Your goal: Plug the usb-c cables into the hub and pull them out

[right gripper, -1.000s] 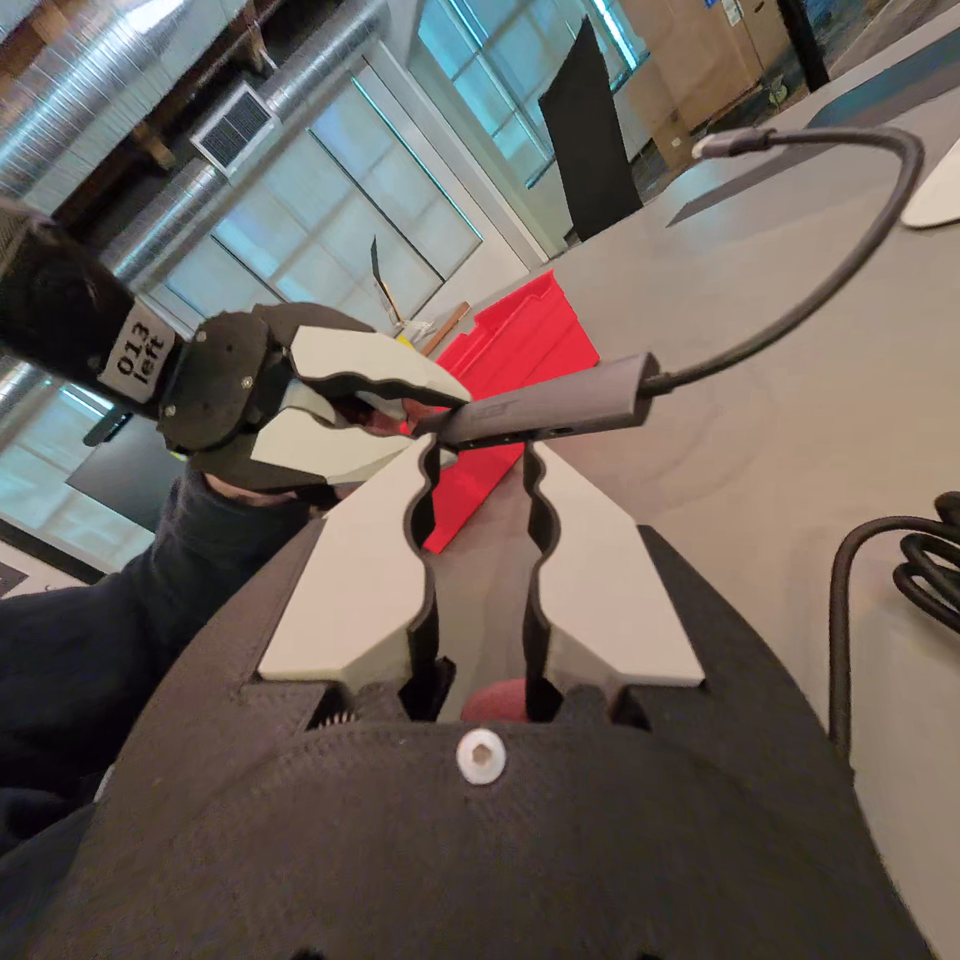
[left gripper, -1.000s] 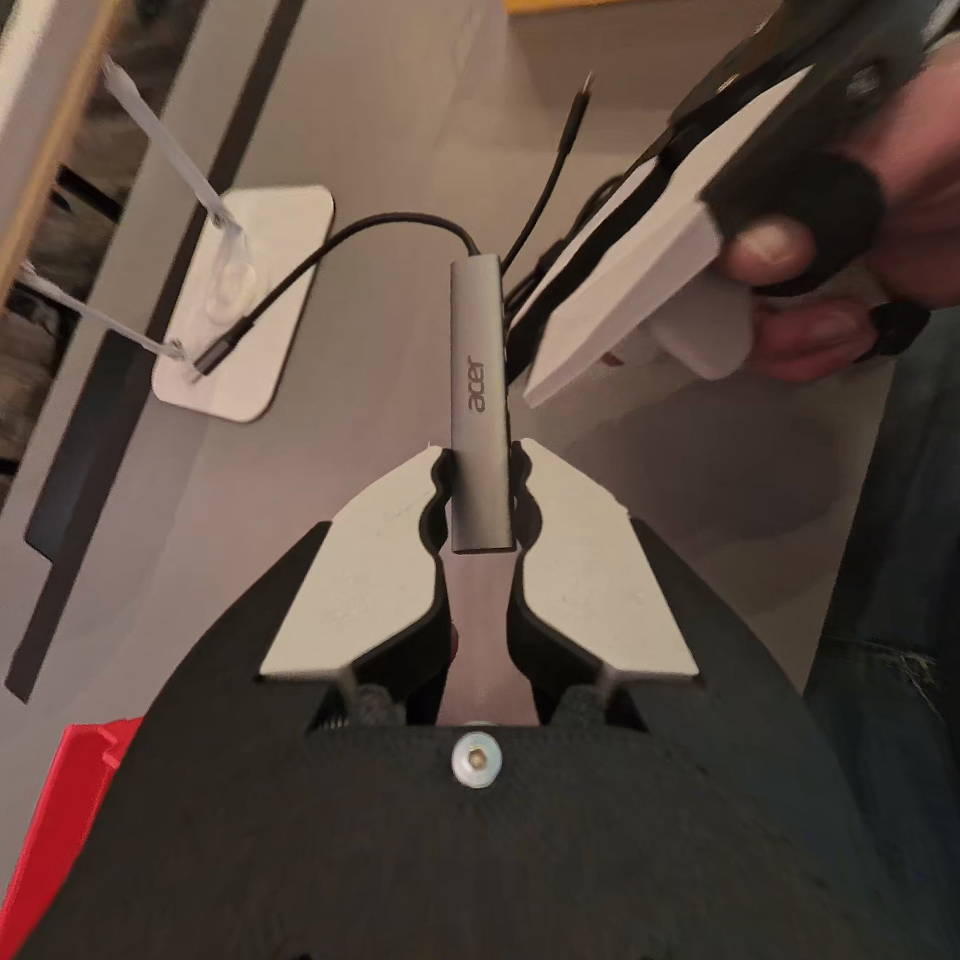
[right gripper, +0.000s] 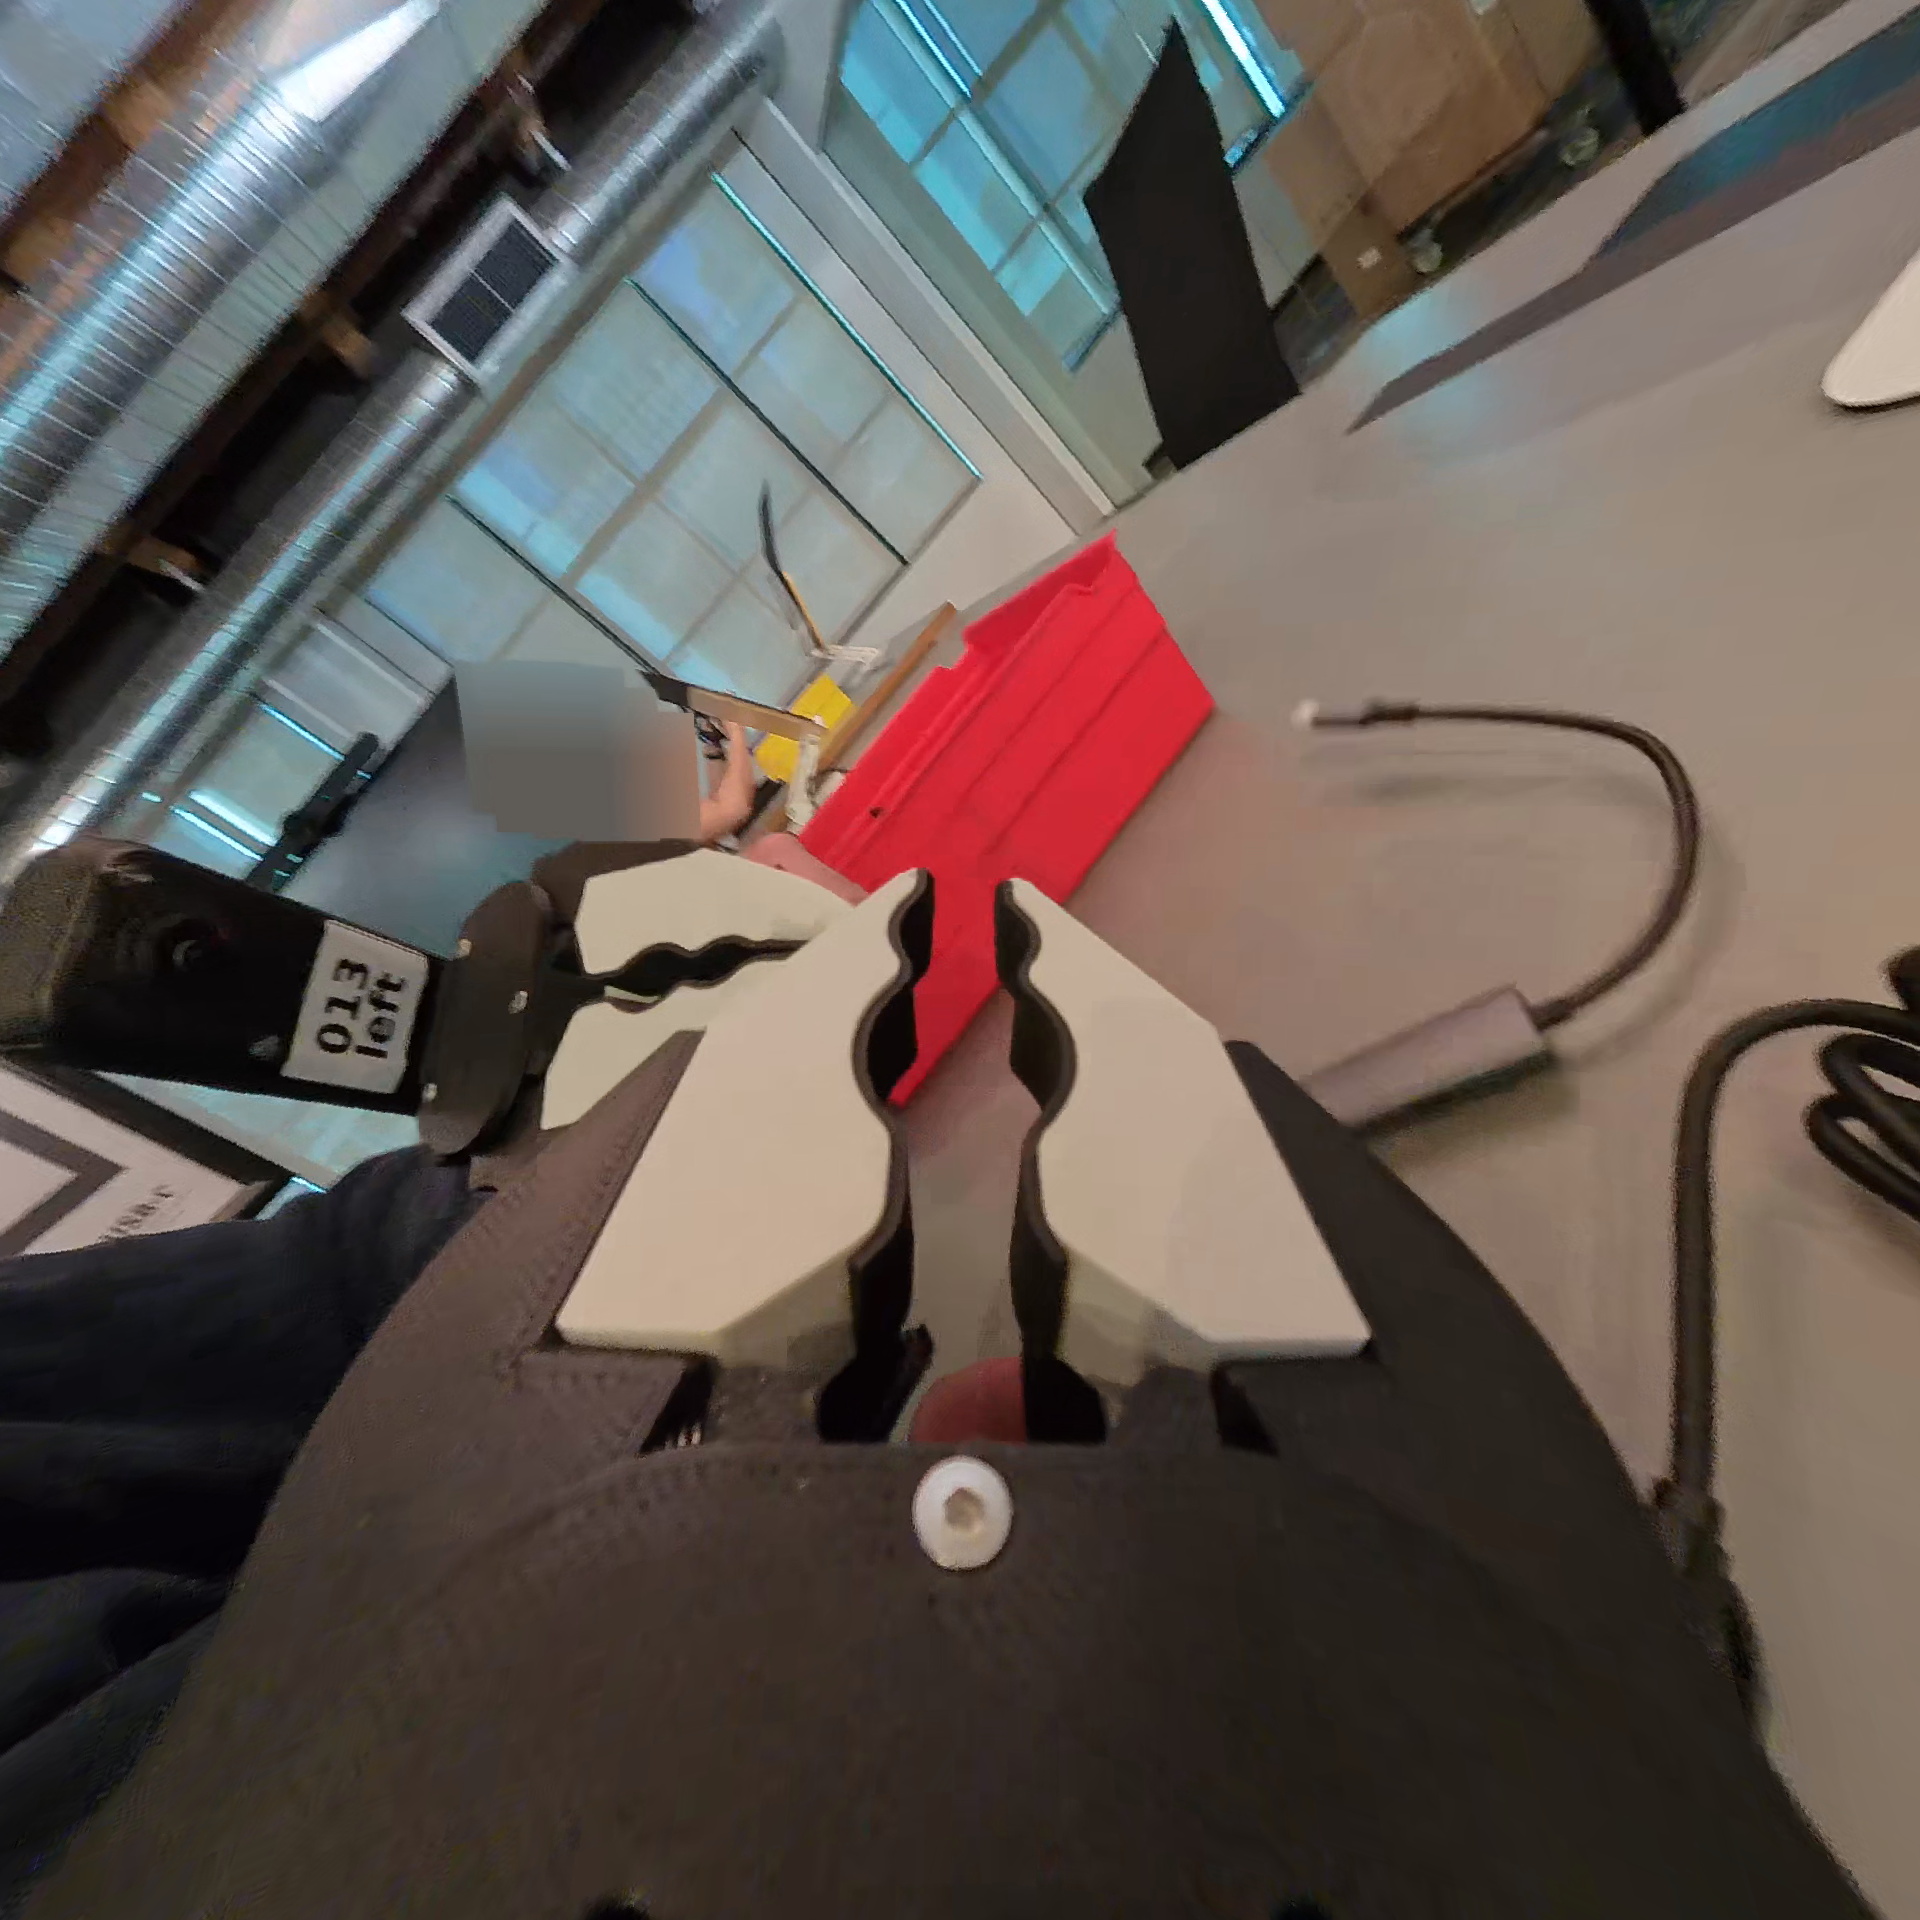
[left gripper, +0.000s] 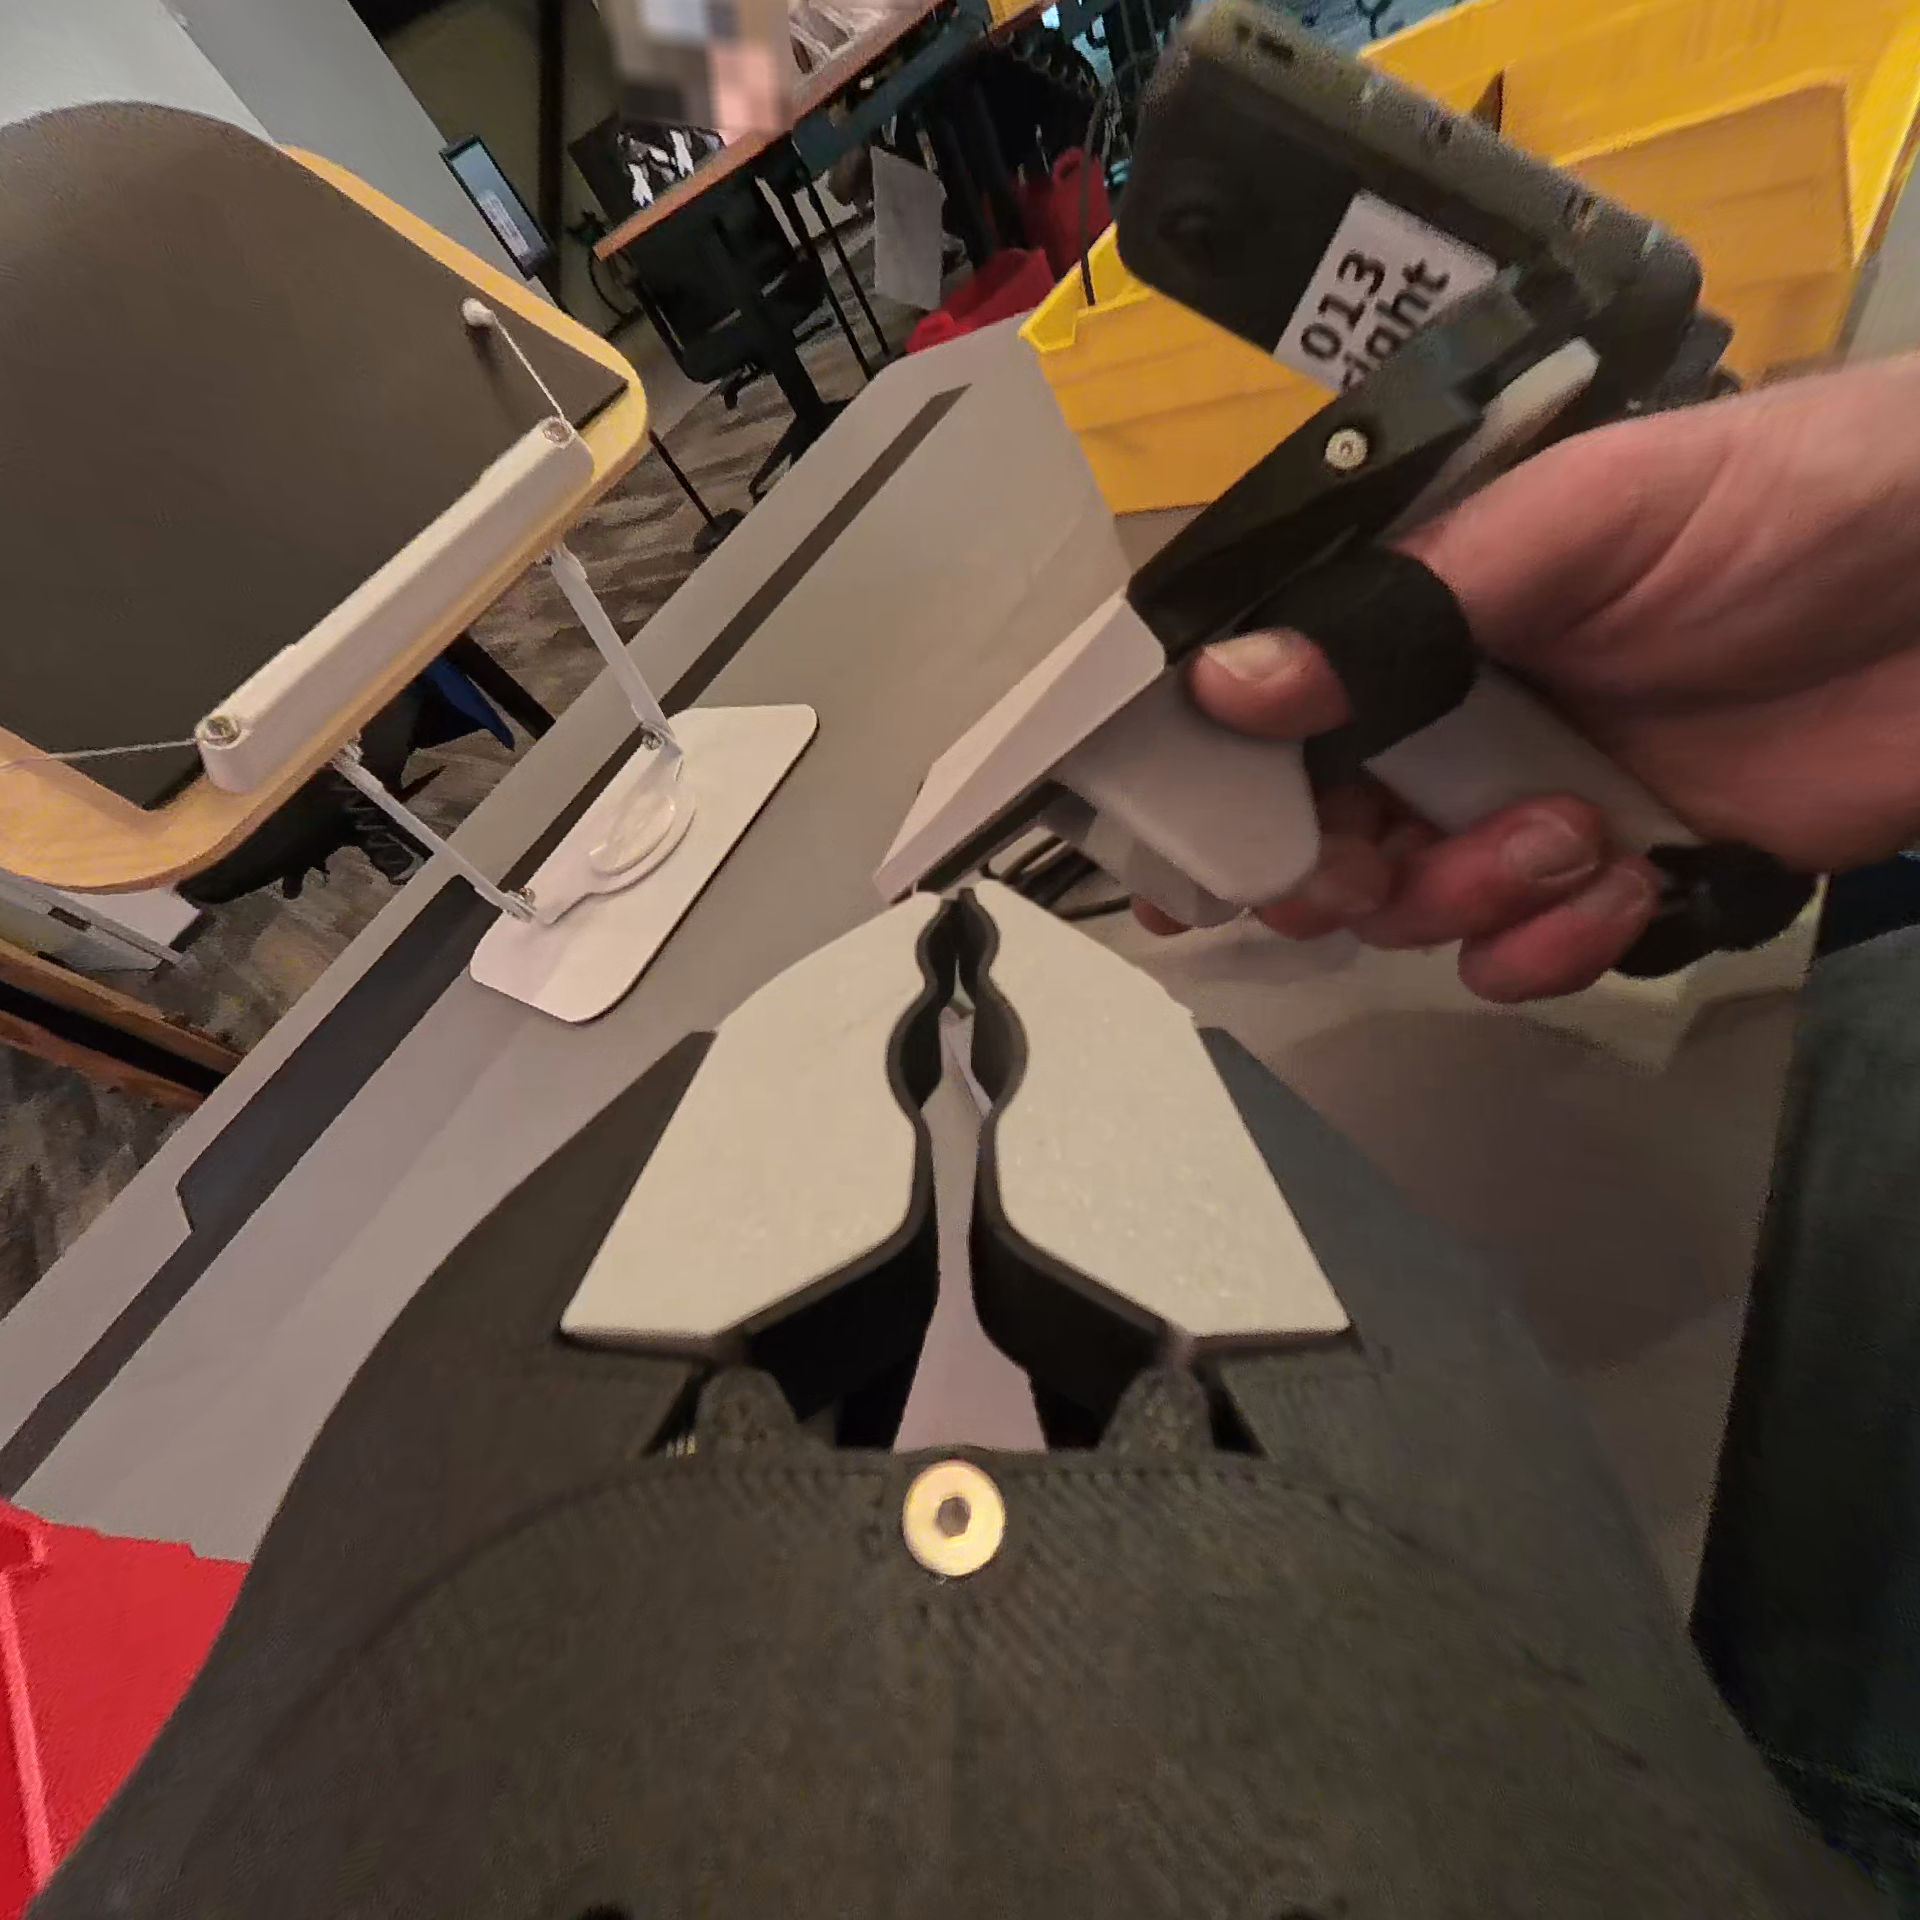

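The grey USB hub [right gripper: 1444,1049] lies flat on the grey table [right gripper: 1455,582], to the right of my right gripper [right gripper: 961,894]. Its black cable [right gripper: 1673,821] arcs away and ends in a free plug [right gripper: 1340,715] resting on the table. No cable is plugged into the hub on the side that shows. My right gripper is open by a narrow gap and empty. My left gripper [left gripper: 958,914] is shut with its tips touching and holds nothing. It hovers above the table, close beside the right gripper, which a hand [left gripper: 1610,644] holds.
A coil of black cable [right gripper: 1860,1112] lies at the right edge of the right wrist view. A red bin [right gripper: 1039,748] stands on the table's left side. A white stand base [left gripper: 644,862] sits further back, and yellow bins [left gripper: 1195,343] stand behind it. Left and right tips are no more than a few centimetres apart.
My left gripper has let go of the hub, shut, and tilted upward. The hub now lies on the table. My right gripper's fingers have narrowed and it has pulled back from the hub.
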Demonstrator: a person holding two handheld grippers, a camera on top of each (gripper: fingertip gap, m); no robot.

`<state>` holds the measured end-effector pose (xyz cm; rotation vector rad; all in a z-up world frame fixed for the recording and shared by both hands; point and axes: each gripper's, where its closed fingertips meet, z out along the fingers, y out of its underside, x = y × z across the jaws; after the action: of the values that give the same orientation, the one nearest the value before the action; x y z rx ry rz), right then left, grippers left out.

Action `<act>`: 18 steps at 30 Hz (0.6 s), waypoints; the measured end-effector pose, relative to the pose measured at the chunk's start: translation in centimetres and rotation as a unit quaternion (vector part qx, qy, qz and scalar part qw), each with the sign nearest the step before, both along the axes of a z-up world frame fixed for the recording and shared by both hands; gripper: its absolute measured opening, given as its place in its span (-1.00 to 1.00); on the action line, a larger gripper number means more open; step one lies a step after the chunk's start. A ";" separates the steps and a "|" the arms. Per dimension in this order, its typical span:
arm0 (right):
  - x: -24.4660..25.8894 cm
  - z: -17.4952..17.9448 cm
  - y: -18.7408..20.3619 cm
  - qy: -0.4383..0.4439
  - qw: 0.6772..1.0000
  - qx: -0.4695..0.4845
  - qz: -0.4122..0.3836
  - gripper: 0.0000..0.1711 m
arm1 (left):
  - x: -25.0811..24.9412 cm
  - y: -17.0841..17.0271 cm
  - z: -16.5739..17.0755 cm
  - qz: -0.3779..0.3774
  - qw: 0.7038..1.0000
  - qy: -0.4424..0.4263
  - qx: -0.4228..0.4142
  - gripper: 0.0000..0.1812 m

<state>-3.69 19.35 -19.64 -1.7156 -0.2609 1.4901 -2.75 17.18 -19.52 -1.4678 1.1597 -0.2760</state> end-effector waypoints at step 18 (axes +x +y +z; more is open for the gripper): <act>1.4 -1.8 0.6 -0.128 0.991 0.039 -0.028 -0.77 | -3.4 2.2 -12.4 0.116 0.945 0.181 -0.247 -0.73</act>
<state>-2.32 19.95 -21.43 -1.8346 -0.3981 1.2023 -6.12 19.39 -31.95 -2.1492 1.2442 -0.1381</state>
